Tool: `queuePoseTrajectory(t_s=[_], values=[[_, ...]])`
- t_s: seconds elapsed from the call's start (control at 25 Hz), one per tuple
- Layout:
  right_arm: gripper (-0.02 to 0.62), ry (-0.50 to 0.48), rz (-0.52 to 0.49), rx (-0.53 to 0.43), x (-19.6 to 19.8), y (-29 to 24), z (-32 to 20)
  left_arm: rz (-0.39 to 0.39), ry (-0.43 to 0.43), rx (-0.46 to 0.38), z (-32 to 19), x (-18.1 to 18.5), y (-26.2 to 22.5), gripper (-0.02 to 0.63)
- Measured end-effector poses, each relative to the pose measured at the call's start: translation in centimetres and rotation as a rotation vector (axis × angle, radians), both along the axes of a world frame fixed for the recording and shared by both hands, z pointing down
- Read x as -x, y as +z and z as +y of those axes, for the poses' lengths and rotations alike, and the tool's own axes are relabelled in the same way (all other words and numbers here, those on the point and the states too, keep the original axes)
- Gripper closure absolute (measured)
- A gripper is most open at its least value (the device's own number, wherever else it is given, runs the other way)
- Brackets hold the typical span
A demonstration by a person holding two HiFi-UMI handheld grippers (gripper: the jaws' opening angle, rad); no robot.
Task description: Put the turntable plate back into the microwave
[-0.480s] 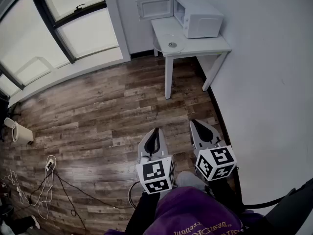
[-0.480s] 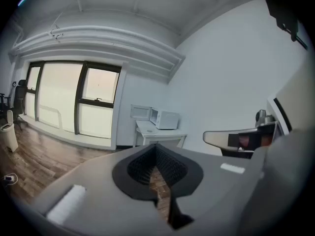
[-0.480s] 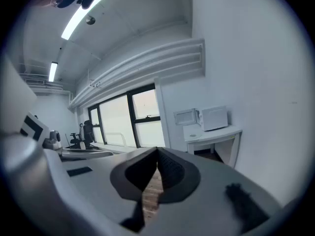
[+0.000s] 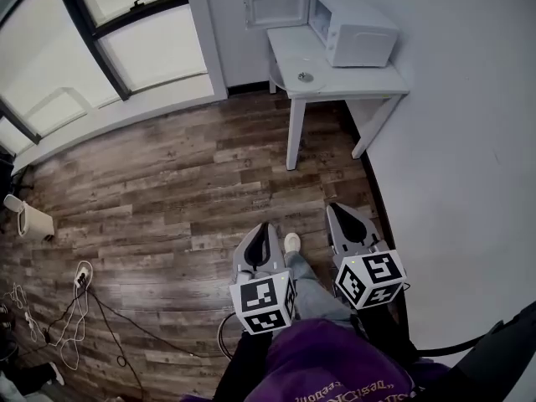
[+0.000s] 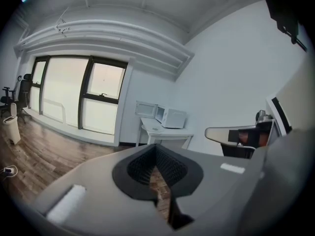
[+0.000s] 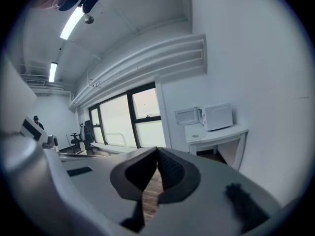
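White shoe [image 4: 291, 242] has stepped forward mid-frame: walking toward desk [image 4: 368, 80]. Turntable plate [image 4: 303, 75] still outside microwave [image 4: 356, 30]. Left gripper [image 4: 262, 231], right gripper [image 4: 339, 214] fingers closed, empty.

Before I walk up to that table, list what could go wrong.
1. The turntable plate lies near the table edge; a clumsy nudge could push it off.
2. Both the left gripper and right gripper are shut, so they must open first.
3. The open microwave door could get bumped.
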State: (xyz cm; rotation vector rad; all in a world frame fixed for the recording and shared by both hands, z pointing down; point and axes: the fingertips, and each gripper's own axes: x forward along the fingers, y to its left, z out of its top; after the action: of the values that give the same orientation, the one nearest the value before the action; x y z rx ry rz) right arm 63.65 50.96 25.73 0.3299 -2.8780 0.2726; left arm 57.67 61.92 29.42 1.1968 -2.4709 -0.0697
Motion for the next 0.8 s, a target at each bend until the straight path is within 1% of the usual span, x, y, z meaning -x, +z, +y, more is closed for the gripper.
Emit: queuePoseTrajectory(t_s=[0.28, 0.44, 0.64, 0.72, 0.8], values=[[0.588, -0.027, 0.001, 0.012, 7.0, 0.7, -5.3, -0.015, -0.023, 0.023, -4.1, 7.0, 0.0, 0.601], [0.588, -0.051, 0.004, 0.008, 11.6, 0.8, -8.6, -0.001, -0.051, 0.02, -7.0, 11.6, 0.1, 0.601], [0.588, -0.077, 0.017, 0.028, 17.1, 1.3, -12.6, 0.02, -0.068, 0.023, -11.3, 17.0, 0.2, 0.601], [0.586, -0.096, 0.025, 0.024, 19.3, 1.4, -14.0, 0.025, -0.064, 0.017, -13.1, 18.8, 0.1, 0.601], [0.586, -0.109, 0.043, 0.022, 21.1, 1.7, -15.4, 0.023, -0.029, -0.014, -15.1, 20.0, -0.2, 0.601]])
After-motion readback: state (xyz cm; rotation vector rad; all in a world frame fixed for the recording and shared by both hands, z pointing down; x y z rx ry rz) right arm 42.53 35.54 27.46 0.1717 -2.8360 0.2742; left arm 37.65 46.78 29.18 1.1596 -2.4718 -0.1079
